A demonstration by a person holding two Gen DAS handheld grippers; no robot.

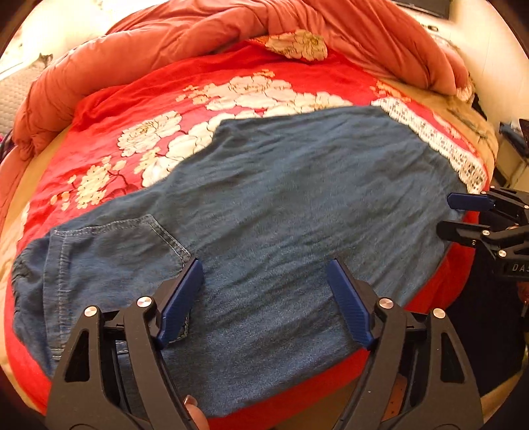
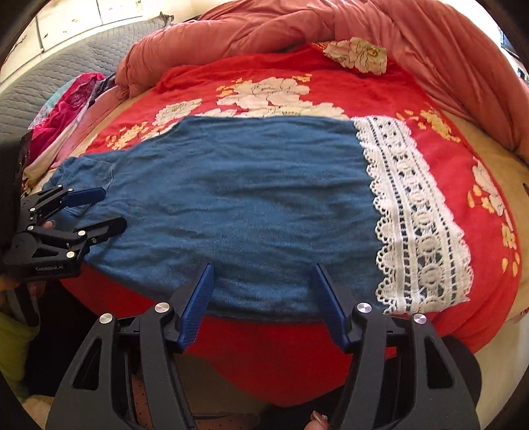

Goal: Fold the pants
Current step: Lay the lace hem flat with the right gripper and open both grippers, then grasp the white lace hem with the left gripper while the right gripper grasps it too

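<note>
Blue denim pants (image 1: pixel 297 198) (image 2: pixel 248 198) lie flat across a red floral bedspread (image 1: pixel 231 76) (image 2: pixel 429 139), folded leg on leg. A back pocket (image 1: pixel 115 251) shows at the waist end on the left, and a white lace hem (image 2: pixel 416 225) (image 1: pixel 436 142) lies on the right. My left gripper (image 1: pixel 264 264) (image 2: pixel 114 207) is open over the seat area near the pocket, with nothing pinched. My right gripper (image 2: pixel 263 266) (image 1: pixel 444 215) is open at the pants' near edge, left of the lace, its pads apart over the cloth.
A salmon duvet (image 1: pixel 198 33) (image 2: pixel 330 23) is bunched along the bed's far side and right. Pink clothes (image 2: pixel 66 106) and a grey quilted surface (image 2: pixel 66 66) sit at the far left. The bed's near edge drops just below both grippers.
</note>
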